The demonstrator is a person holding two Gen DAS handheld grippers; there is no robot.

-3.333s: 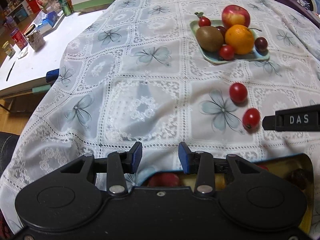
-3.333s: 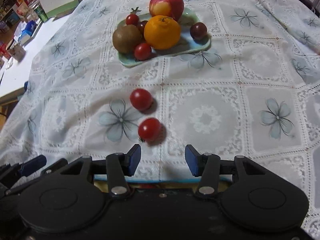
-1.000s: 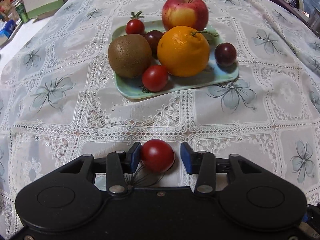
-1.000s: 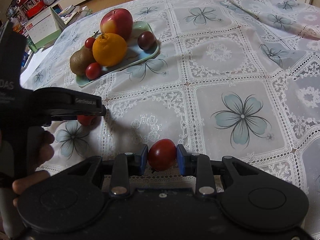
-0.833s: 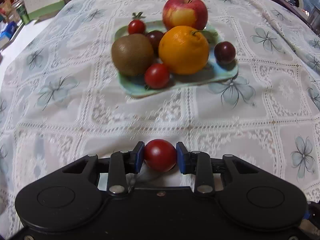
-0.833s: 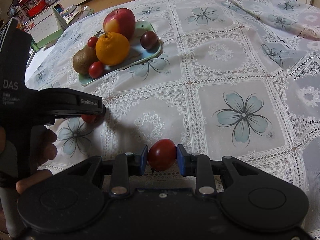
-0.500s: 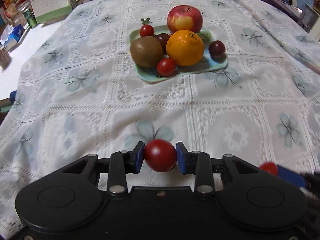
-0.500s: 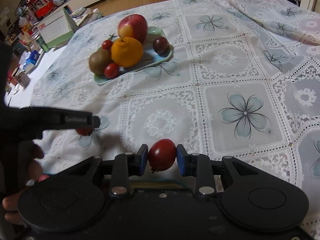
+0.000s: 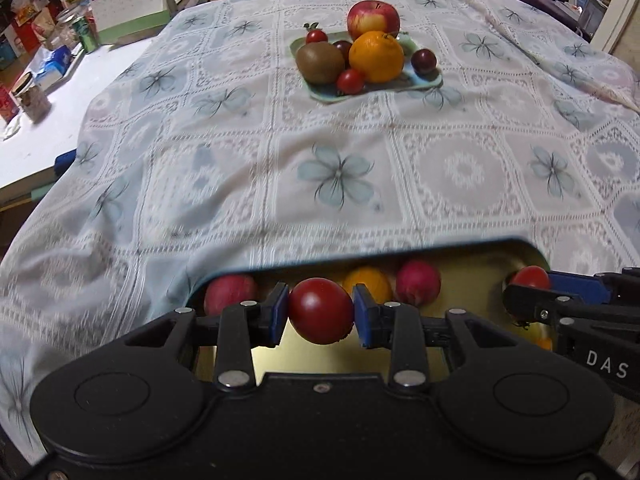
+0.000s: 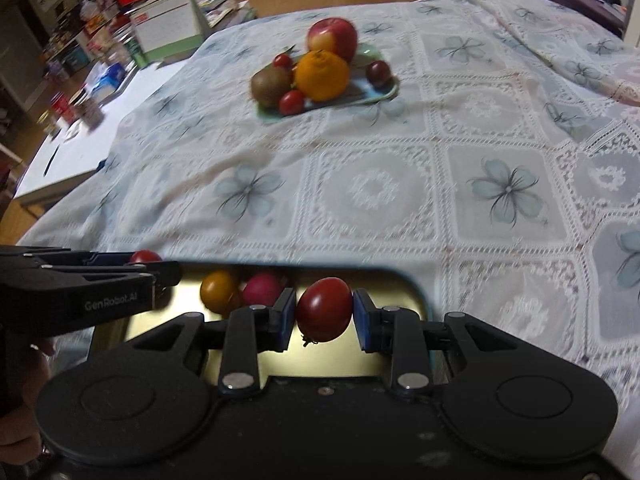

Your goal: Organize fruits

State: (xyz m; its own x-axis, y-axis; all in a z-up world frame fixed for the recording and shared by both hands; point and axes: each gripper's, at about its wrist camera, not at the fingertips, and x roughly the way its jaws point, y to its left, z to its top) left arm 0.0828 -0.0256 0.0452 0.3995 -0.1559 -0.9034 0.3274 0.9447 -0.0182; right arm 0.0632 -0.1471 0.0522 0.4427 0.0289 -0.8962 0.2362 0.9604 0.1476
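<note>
While clamped on one cherry tomato each, poised directly above the gold tin at the bed's near edge: left tongs toward its left end, right tongs toward its right.

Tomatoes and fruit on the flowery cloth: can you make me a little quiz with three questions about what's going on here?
1. True or false: each gripper is clamped on a red tomato.
2. Which fruit on the green plate sits furthest from the camera? A) kiwi B) apple C) orange
3. Fill in: below both grippers is a gold-lined ____ that already holds fruit.

Key
1. True: the left gripper pinches one tomato, the right gripper another tomato.
2. B: the apple is behind the orange and kiwi.
3. Tray.
</note>
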